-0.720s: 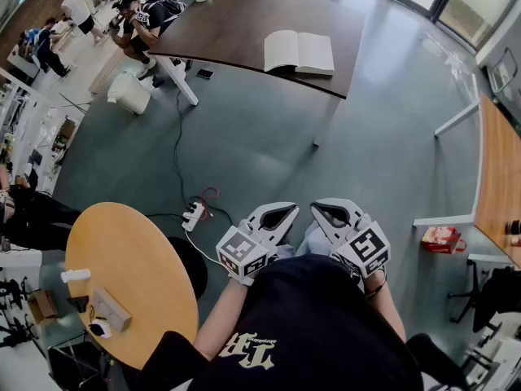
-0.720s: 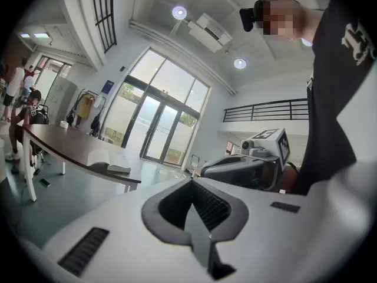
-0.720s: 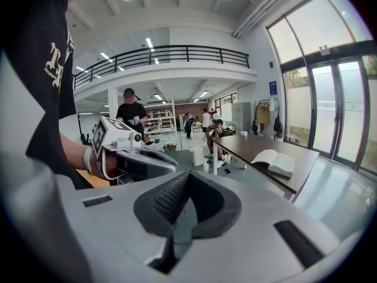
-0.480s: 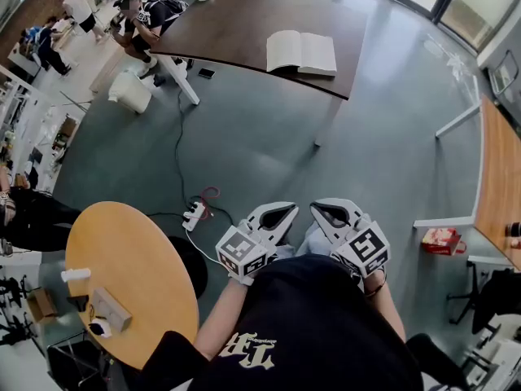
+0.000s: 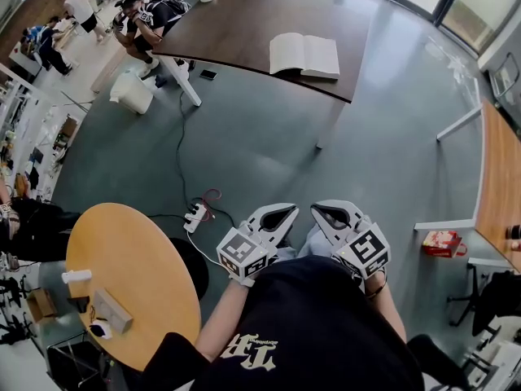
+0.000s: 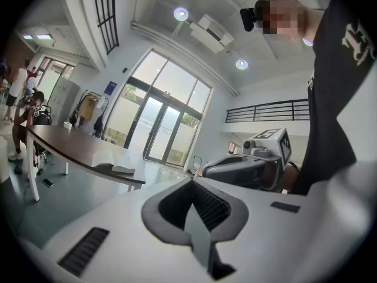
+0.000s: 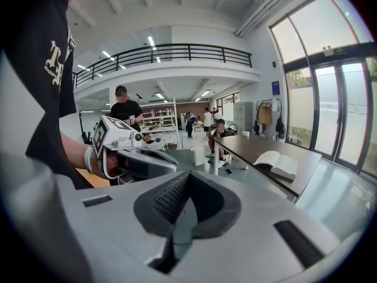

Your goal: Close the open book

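Note:
The open book (image 5: 304, 55) lies face up with white pages near the front edge of a long dark table (image 5: 244, 23), far ahead of me. It also shows small in the left gripper view (image 6: 115, 168) and in the right gripper view (image 7: 281, 163). My left gripper (image 5: 291, 208) and right gripper (image 5: 317, 207) are held side by side close to my chest, well short of the table. Both are shut, with nothing between the jaws. Each gripper's own view shows its jaws meeting, the left gripper (image 6: 191, 181) and the right gripper (image 7: 188, 175).
A round wooden table (image 5: 138, 275) with small items stands at my lower left. A power strip (image 5: 194, 216) and cables lie on the grey floor ahead. A wooden desk (image 5: 498, 177) and a red box (image 5: 440, 240) are at the right. People (image 5: 142, 23) sit by the dark table's far left end.
In the head view the dark table and the book have drifted slightly right and down. Both grippers keep the same pose and stay shut.

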The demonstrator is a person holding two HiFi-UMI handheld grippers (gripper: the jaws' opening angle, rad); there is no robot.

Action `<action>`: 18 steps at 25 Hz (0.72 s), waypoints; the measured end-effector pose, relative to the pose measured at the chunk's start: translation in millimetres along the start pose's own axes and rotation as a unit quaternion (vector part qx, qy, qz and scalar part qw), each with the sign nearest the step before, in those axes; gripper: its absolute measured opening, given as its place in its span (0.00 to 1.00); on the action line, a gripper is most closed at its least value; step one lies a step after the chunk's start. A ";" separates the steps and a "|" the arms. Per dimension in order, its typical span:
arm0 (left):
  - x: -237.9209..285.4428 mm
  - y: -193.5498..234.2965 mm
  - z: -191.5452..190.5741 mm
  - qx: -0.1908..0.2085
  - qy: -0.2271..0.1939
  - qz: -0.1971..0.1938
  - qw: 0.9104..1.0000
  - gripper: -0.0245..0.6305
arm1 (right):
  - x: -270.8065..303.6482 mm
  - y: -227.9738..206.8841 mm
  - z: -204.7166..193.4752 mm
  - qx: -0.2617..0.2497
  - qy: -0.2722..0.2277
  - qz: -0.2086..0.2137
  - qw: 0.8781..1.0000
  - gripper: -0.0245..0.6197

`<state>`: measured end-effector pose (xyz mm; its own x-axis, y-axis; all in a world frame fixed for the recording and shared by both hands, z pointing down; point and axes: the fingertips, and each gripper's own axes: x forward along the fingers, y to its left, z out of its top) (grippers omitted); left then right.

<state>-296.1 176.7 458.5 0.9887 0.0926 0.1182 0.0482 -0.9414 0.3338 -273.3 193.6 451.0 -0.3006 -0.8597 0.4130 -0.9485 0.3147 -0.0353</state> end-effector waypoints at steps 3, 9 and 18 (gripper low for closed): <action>-2.9 2.7 -1.0 0.000 0.001 0.002 1.000 0.04 | 2.5 1.8 -0.5 -0.003 0.002 0.001 1.000 0.02; -5.2 4.1 -1.4 0.001 0.002 0.002 1.000 0.04 | 6.7 5.1 -1.3 -0.009 0.005 0.005 1.000 0.02; -2.4 0.2 -1.2 0.001 0.006 -0.002 1.000 0.04 | 5.7 5.8 1.0 -0.003 0.000 0.005 1.000 0.02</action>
<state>-298.6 176.7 459.4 0.9869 0.0995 0.1274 0.0520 -0.9417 0.3323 -280.6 190.2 452.3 -0.3106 -0.8565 0.4122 -0.9447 0.3260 -0.0345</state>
